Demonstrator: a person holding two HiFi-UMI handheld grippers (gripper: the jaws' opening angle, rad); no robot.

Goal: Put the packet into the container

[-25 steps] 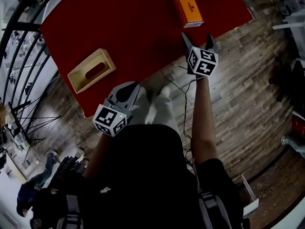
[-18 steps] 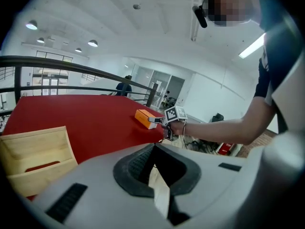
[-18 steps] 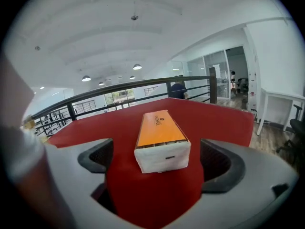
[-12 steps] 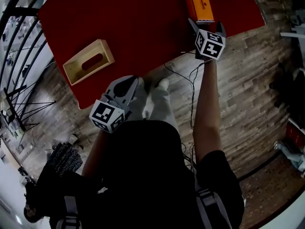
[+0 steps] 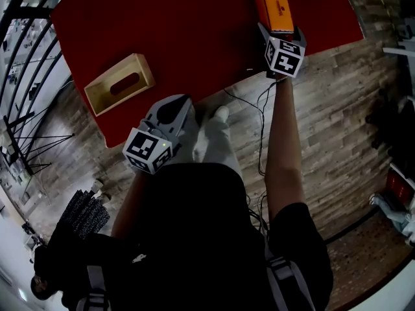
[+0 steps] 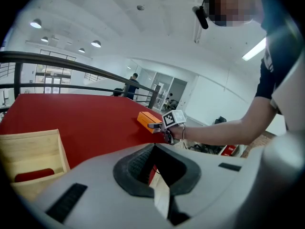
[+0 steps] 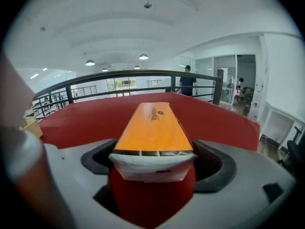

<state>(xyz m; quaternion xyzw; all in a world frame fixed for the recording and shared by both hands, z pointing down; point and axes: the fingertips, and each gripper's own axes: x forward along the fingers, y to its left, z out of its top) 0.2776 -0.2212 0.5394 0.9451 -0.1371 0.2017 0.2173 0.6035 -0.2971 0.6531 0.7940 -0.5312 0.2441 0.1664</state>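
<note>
I had brought my right gripper (image 5: 280,31) up to the near end of the orange packet (image 5: 272,5), which lay flat on the red table (image 5: 194,37) close to its far right corner. My jaws had just been opening and stood about as wide as they go, one on each side of the packet's sealed white end. The packet was between them, but the pads were not yet pressing on it, so I was holding nothing. I had lined the jaws up along the packet's length, I think because its narrow width was the only span they could close across (the long way was far too much for them). My left gripper (image 5: 180,102) hung off the table's near edge, over the wooden floor (image 5: 337,122). Its jaws were drawn together with nothing in them, because one hand seemed enough for this pick. The wooden container (image 5: 139,70) sat open-topped near the left edge of the table, well apart from the packet. I judged that nothing of the task was done yet: the next step was to squeeze onto the packet's sides, and the risk was a soft wrapper buckling or slipping out of a grip taken so near its end.
</note>
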